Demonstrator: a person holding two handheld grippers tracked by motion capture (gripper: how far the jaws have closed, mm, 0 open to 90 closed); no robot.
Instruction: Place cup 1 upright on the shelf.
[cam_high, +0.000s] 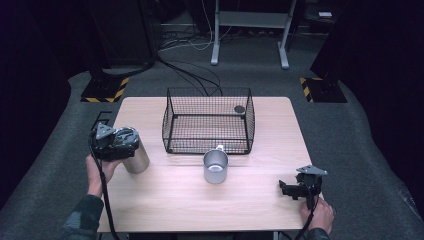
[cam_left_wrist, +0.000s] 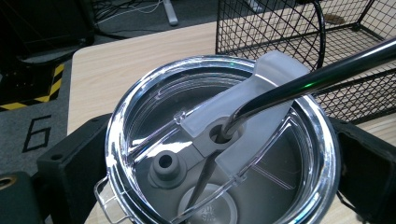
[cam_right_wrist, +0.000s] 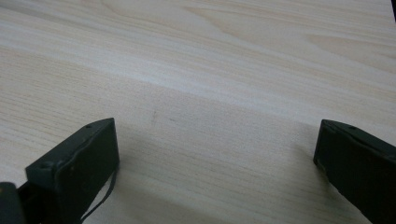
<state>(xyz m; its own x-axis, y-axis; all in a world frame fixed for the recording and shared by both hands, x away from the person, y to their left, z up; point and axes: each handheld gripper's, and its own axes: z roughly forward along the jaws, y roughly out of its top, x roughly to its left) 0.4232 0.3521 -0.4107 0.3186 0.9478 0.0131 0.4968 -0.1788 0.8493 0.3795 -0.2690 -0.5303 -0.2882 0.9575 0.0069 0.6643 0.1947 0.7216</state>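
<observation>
The steel tumbler (cam_high: 136, 159) stands upright at the left edge of the table (cam_high: 200, 200), long axis vertical, mouth up. Its clear lid (cam_left_wrist: 140, 121) is seated on the rim, and a dark metal straw (cam_left_wrist: 308, 77) passes through the lid opening, leaning up and away toward the wire basket (cam_high: 209, 120).

My left gripper (cam_high: 116, 142) sits over the top of the tumbler; in the left gripper view I see one black jaw at each side of the lidded rim, closed in against it, so I judge the grasp made. I judge the lift or transfer not yet begun: the tumbler base appears to rest on the table, well short of the basket.

The metal mug (cam_high: 216, 166) stands untouched just in front of the basket.

My right gripper (cam_high: 300, 189) rests low over bare table at the right, jaws spread wide, holding nothing
</observation>
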